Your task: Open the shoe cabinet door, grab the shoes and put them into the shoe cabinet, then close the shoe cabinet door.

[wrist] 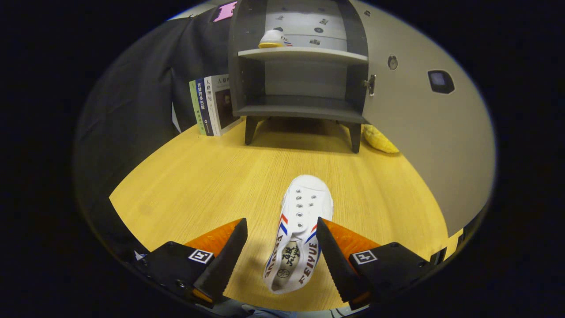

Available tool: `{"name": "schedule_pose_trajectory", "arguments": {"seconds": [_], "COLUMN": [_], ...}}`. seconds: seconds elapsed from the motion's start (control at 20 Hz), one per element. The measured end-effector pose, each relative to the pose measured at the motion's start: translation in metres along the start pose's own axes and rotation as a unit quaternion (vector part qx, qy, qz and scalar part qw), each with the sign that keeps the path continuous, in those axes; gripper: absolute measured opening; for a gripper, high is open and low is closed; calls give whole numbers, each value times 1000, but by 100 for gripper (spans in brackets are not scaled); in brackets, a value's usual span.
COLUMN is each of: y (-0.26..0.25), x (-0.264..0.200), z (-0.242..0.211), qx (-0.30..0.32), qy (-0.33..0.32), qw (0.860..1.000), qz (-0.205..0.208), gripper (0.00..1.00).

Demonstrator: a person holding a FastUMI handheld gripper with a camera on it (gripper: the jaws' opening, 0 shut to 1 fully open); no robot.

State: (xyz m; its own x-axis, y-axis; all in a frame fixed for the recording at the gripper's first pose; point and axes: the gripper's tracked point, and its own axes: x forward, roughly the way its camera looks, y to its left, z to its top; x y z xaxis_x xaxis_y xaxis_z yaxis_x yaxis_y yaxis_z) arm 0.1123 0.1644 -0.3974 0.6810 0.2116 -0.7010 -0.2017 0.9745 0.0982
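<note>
A white canvas shoe (300, 221) with red and blue stripes lies on the wooden tabletop (198, 176), toe pointing toward the cabinet. My gripper (282, 229) is open around it: the shoe's heel half sits between the fingers, close to the right finger, with a wide gap to the left one. Beyond the shoe stands the grey shoe cabinet (304, 79) on short legs, its door (423, 119) swung open to the right. A second white shoe with a yellow sole (273, 39) rests on the cabinet's upper shelf. The lower shelf (304, 110) is bare.
Several books (212, 106) lean upright left of the cabinet against the black cloth wall. A yellow soft object (379, 139) lies by the cabinet's right leg, under the open door. Open tabletop stretches between the shoe and the cabinet.
</note>
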Motion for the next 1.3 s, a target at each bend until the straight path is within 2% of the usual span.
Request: {"name": "schedule_pose_trajectory", "arguments": {"seconds": [0.25,0.5,0.55,0.6,0.65,0.7,0.8,0.85,1.3], "y": [3,-12,-12,-11,-7,-4,-3,-3,-9], "x": [31,36,37,36,42,38,40,39,27], "z": [-16,-14,-16,-15,-20,-18,-18,-18,8], "qx": [-5,-50,-59,-71,-57,-49,-24,-23,82], "qy": [59,62,62,63,63,62,56,52,-7], "qw": [998,995,994,994,995,996,998,998,996], "qz": [-11,-67,-65,-56,-47,-33,-31,-25,32], "gripper": [89,48,39,39,39,28,6,2,1]}}
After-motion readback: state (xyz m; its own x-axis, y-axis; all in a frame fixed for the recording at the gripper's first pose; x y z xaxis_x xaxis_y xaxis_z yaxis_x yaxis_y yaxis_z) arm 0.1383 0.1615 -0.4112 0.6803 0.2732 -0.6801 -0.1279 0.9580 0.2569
